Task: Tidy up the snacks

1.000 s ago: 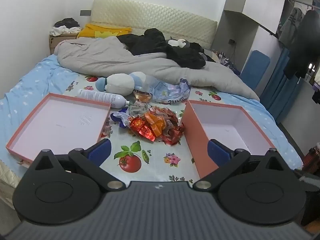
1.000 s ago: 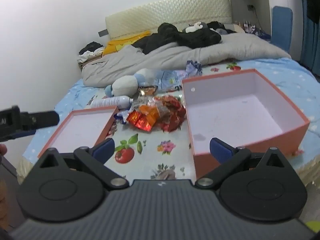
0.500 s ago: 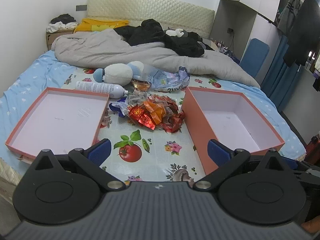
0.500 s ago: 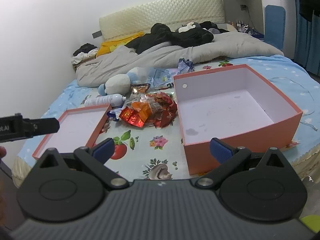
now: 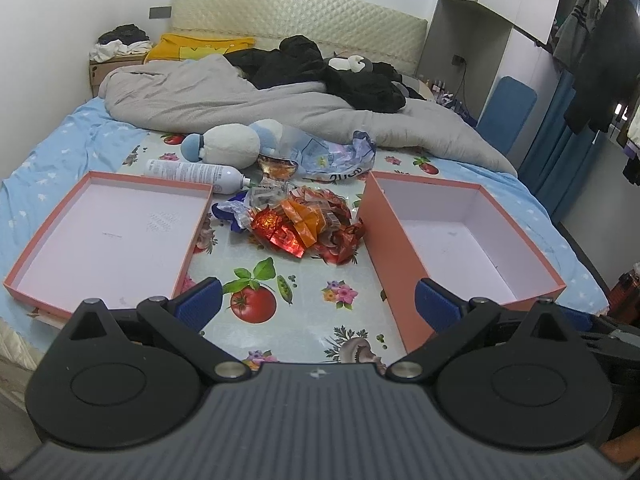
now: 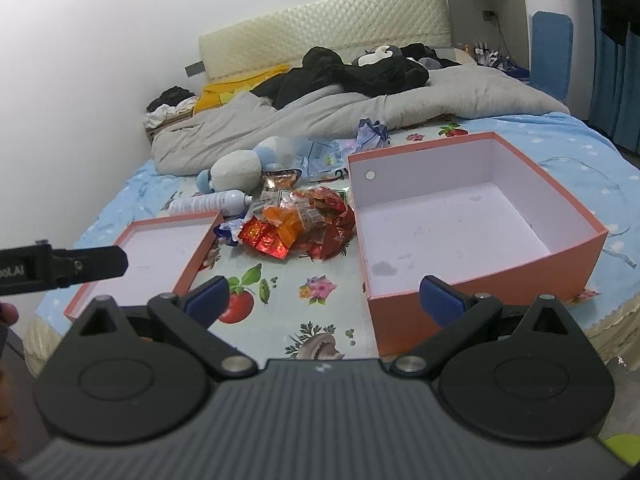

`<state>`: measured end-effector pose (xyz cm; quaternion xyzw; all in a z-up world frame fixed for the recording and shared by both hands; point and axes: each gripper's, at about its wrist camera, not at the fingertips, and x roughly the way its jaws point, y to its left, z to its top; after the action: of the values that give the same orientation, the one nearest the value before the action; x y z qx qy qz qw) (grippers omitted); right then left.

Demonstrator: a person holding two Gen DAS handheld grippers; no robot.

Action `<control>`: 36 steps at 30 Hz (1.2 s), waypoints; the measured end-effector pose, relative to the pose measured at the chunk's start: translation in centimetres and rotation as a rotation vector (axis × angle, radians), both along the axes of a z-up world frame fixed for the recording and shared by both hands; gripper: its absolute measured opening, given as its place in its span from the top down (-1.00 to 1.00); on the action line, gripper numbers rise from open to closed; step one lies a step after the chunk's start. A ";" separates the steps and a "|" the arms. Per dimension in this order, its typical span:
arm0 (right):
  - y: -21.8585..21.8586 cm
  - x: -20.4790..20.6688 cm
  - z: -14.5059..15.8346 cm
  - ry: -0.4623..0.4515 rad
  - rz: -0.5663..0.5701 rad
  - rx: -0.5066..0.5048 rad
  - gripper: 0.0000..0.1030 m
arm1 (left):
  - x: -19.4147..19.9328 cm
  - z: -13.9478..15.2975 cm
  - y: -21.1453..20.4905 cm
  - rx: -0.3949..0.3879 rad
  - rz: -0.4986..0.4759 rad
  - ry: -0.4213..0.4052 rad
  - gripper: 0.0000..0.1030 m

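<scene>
On the far left lies the shallow pink lid (image 5: 108, 232), open side up on the flowered cloth (image 5: 288, 304). A white bottle (image 5: 192, 171) lies just behind it, a plush toy (image 5: 232, 146) beyond that. The left gripper (image 5: 318, 304) hangs over the near edge of the cloth, jaws wide apart, holding nothing. Dead centre sits the snack pile (image 5: 304, 224), red and orange wrappers heaped between lid and box. On the right stands the deep pink box (image 5: 472, 240), touching the pile's edge. The right gripper (image 6: 324, 296) hovers near the box's front corner, jaws spread and empty too.
</scene>
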<state>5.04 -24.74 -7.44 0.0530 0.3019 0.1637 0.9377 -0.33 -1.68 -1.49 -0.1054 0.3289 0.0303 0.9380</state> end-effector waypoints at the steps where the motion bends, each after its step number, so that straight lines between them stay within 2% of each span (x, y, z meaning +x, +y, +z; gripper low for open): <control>1: 0.0 0.0 0.1 -0.004 -0.002 -0.002 -1.00 | 0.1 0.0 0.0 -0.001 0.002 -0.002 -1.00; 7: -0.5 0.5 0.2 -0.013 0.015 0.036 -1.00 | 0.0 -0.2 0.4 0.008 0.010 -0.007 -1.00; 15: -0.6 0.5 -0.2 0.004 -0.025 0.018 -1.00 | 0.0 -0.8 0.8 -0.007 0.006 -0.001 -1.00; 26: 0.0 0.1 -0.2 0.013 0.024 0.032 -1.00 | -0.1 -0.9 1.2 -0.021 -0.017 -0.027 -1.00; 31: 0.3 -0.5 -1.0 0.029 0.033 0.035 -1.00 | -0.2 -1.6 1.1 -0.026 -0.024 0.005 -1.00; 36: 0.9 -1.2 -1.3 0.001 0.043 -0.005 -1.00 | -0.6 -2.6 0.8 -0.028 -0.035 0.029 -1.00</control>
<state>3.87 -23.83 -8.77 0.0442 0.3038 0.1829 0.9340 -0.95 -0.89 -4.09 -0.1123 0.3449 0.0106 0.9318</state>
